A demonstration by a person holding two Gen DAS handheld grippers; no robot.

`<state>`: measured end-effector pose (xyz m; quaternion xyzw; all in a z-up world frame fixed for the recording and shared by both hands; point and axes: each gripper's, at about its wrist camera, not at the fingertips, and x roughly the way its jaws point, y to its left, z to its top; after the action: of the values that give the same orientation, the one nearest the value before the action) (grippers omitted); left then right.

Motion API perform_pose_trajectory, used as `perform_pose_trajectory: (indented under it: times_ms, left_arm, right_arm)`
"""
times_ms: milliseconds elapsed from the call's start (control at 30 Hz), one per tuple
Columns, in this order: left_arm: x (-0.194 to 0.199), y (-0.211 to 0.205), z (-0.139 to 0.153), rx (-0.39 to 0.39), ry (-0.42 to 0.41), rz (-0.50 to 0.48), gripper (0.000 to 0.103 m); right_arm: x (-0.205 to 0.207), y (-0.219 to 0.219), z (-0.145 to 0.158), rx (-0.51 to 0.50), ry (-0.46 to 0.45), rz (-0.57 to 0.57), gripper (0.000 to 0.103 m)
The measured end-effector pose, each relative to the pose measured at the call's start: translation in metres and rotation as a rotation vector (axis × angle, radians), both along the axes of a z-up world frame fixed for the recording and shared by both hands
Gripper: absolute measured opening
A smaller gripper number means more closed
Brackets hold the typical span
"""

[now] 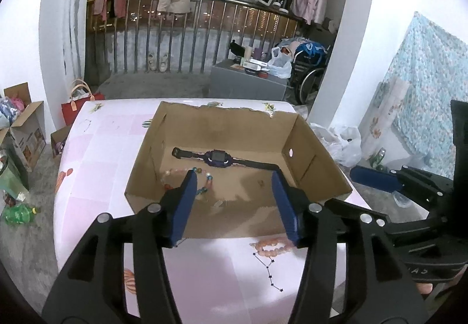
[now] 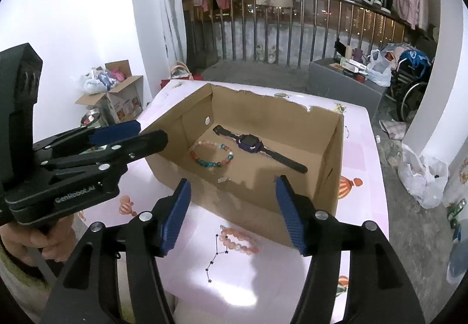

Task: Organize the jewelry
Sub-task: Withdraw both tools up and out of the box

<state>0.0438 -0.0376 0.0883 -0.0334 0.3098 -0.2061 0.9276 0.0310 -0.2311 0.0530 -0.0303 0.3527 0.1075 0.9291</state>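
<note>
Sorting of the jewelry into the box (image 2: 310,207) is judged to be more than half done, with one piece left outside.

At the far left of the right wrist view, the left gripper (image 2: 140,133) is seen held by a hand (image 2: 38,239), beside the left wall of the box. Its jaws are parted and nothing is held between them; in the left wrist view only the box floor is seen through the gap of the left gripper (image 1: 234,204).

Further right, inside the box, a bracelet (image 2: 212,154) of mixed coloured beads is lying on the floor, and just beside it, toward the far wall, a watch (image 2: 248,142) is laid out flat with its strap stretched. A small pale piece near the front wall can be seen, but what it is cannot be told.

In front of the box, on the pink tabletop (image 2: 365,207), a pink bracelet (image 2: 238,239) is still lying, close to the front wall, not touching it as far as can be told. The right gripper (image 2: 234,215) is held above it, its jaws open and empty.

For the next move, one gripper should probably be lowered over the pink bracelet, closed on the beads, and the bracelet lifted over the front wall and released inside. As the beads are round, a grip across the strand is advised.
</note>
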Motion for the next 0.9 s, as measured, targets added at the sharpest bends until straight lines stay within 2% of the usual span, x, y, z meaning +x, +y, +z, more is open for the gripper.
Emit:
perform_pose_trajectory:
  times_ms: [300, 567, 900]
  left_arm:
    - [-0.013, 0.007, -0.005, -0.008, 0.007, 0.000, 0.057]
    - [-0.027, 0.015, -0.041, 0.011, 0.082, 0.007, 0.058]
    - [-0.027, 0.013, -0.067, 0.040, 0.119, 0.027, 0.058]
  right_arm:
    - [-0.017, -0.001, -0.014, 0.010, 0.053, -0.012, 0.060]
    - [-0.025, 0.001, -0.045, 0.011, 0.150, -0.025, 0.060]
    - [-0.023, 0.003, -0.057, 0.017, 0.184, -0.037, 0.060]
